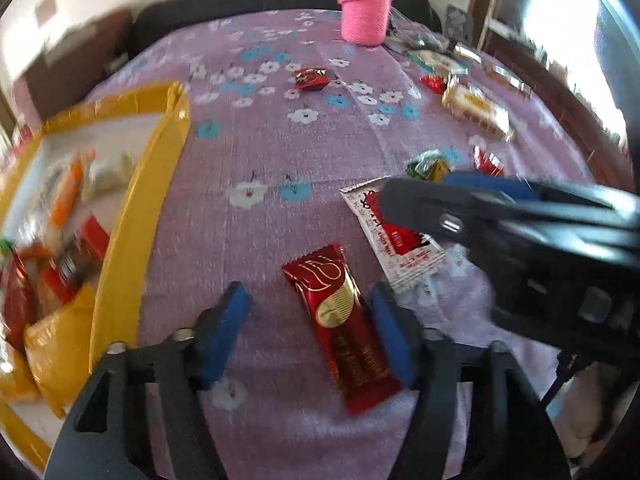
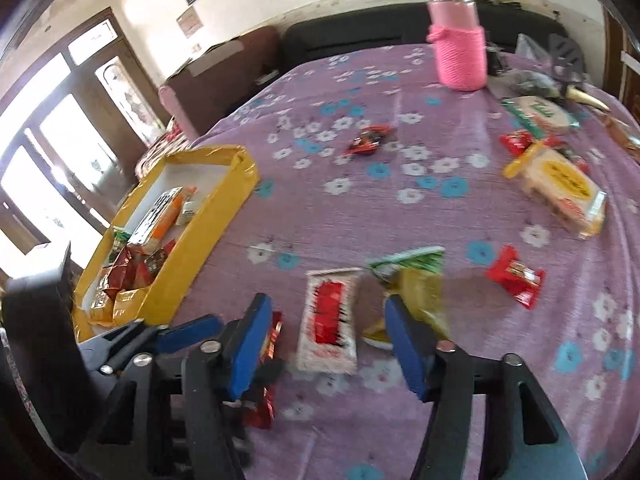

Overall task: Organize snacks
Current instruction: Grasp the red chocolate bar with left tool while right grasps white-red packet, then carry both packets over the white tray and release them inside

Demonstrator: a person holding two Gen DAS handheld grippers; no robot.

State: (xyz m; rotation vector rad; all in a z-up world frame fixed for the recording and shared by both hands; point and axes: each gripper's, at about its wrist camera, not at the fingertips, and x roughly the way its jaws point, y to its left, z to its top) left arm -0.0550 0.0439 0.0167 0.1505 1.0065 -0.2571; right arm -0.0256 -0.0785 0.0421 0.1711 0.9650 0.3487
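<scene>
Snacks in the yellow box (image 1: 132, 216) are motion-blurred (labels unreadable).

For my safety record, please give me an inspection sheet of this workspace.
Surface: purple flowered cloth, mostly bare.
Job's things: yellow box holds snacks; red bar and white packet lie loose on the cloth.
Clutter: pink bottle, scattered snacks at the far side.
Grippers: left gripper open around the red bar; right gripper open around the white packet.
Cables: nothing seen.
Surroundings: dark sofa, glass doors.
</scene>
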